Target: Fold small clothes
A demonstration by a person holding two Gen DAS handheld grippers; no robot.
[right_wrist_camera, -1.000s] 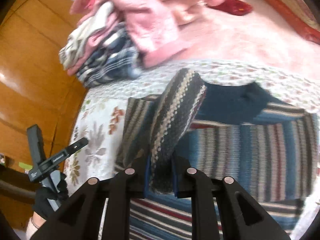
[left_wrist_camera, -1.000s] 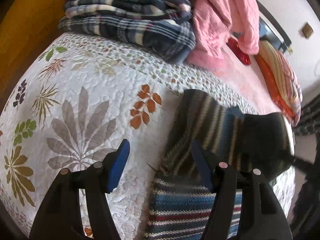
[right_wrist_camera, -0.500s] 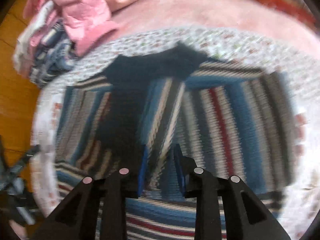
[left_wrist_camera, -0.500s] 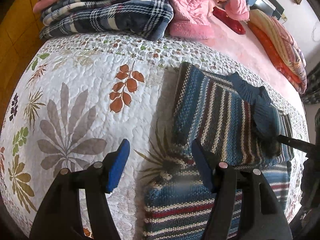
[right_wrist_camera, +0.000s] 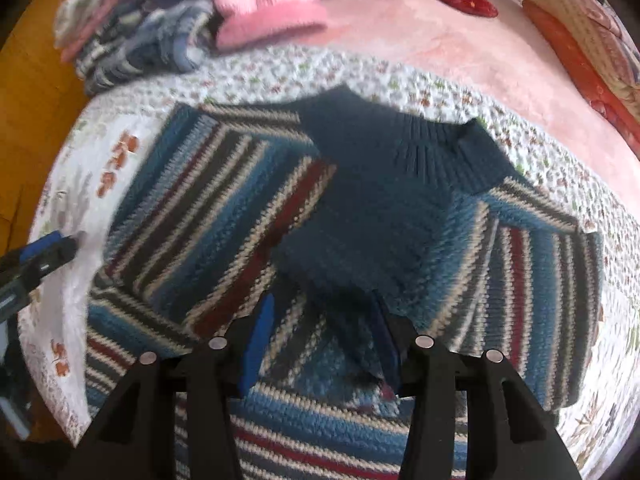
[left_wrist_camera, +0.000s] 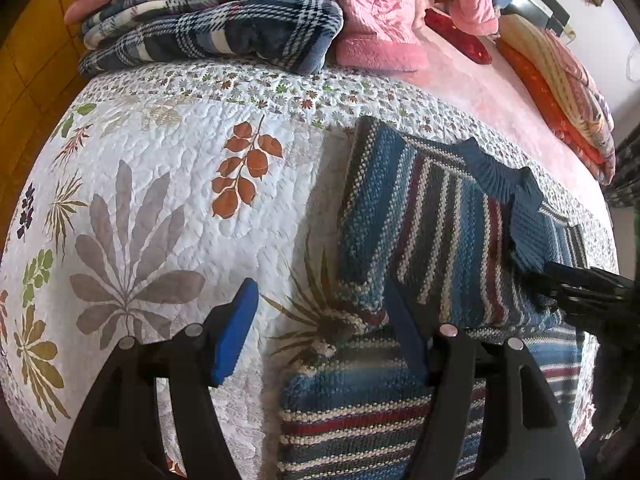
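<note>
Now: blue striped knitted sweater (right_wrist_camera: pixel 400 208) lying near quilt edge (left_wrist_camera: pixel 140 168), sleeve folded across chest. Right gripper (right_wrist_camera: pixel 320 340) hovering directly over it, jaws spread, empty; left gripper (left_wrist_camera: pixel 320 328) gaping at sweater's left edge.

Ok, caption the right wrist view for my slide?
Open right gripper above striped sweater, sleeve folded across.
</note>
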